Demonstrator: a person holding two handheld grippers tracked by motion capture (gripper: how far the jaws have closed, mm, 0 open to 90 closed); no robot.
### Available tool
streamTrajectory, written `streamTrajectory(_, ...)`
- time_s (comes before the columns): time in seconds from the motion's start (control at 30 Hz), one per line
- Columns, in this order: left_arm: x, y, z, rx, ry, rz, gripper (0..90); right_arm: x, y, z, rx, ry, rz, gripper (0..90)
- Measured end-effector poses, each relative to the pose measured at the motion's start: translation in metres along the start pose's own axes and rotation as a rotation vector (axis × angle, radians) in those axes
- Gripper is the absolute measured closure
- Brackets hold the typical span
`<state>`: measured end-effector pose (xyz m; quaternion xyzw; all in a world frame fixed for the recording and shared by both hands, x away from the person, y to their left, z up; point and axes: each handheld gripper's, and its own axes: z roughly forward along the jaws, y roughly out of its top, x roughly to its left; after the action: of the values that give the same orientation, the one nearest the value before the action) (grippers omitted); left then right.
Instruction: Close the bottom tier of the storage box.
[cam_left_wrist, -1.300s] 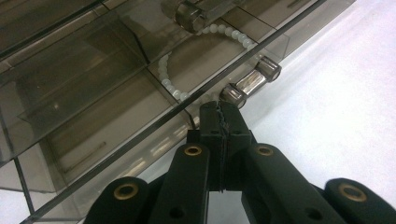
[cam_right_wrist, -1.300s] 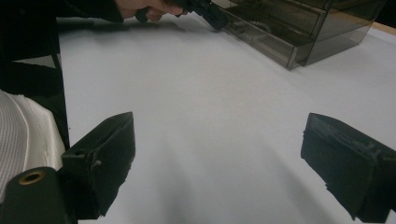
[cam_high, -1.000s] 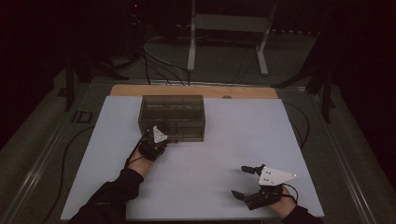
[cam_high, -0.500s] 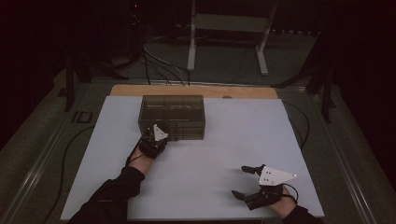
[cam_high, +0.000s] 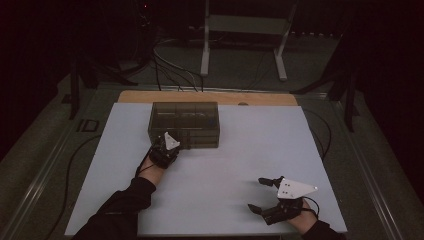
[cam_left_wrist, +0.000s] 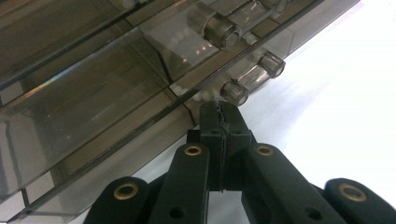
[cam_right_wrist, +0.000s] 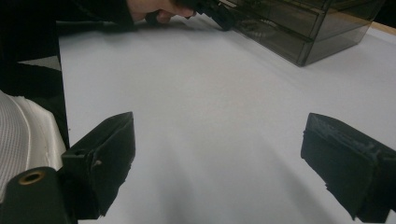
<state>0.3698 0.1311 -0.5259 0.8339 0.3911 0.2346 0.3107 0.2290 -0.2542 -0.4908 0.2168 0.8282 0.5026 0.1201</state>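
A smoky see-through drawer box (cam_high: 184, 125) stands at the back left of the white table (cam_high: 240, 150). My left gripper (cam_high: 167, 145) is at the box's lower front left, its jaws pressed together with nothing between them. In the left gripper view, the shut tips (cam_left_wrist: 219, 114) sit just below a round drawer knob (cam_left_wrist: 233, 93), with two more knobs (cam_left_wrist: 272, 64) beyond. Small pale bits show through the drawer fronts. My right gripper (cam_high: 256, 195) rests open near the front right, its jaws (cam_right_wrist: 243, 154) wide apart over bare table. The box (cam_right_wrist: 299, 28) is far ahead of it.
A wooden strip (cam_high: 150, 96) runs along the table's far edge. Beyond it, on the dark floor, are cables (cam_high: 170, 70) and a metal stand (cam_high: 205, 50). A black sleeve (cam_high: 120, 210) lies across the near left of the table.
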Motion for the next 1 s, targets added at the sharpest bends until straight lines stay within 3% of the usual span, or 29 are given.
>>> streamTrajectory(1.0,0.0009,0.0043,0.0028,0.003,0.025,0.026,90.0,-0.0005,-0.0004,-0.0003,0.0,-0.001,0.0,9.9)
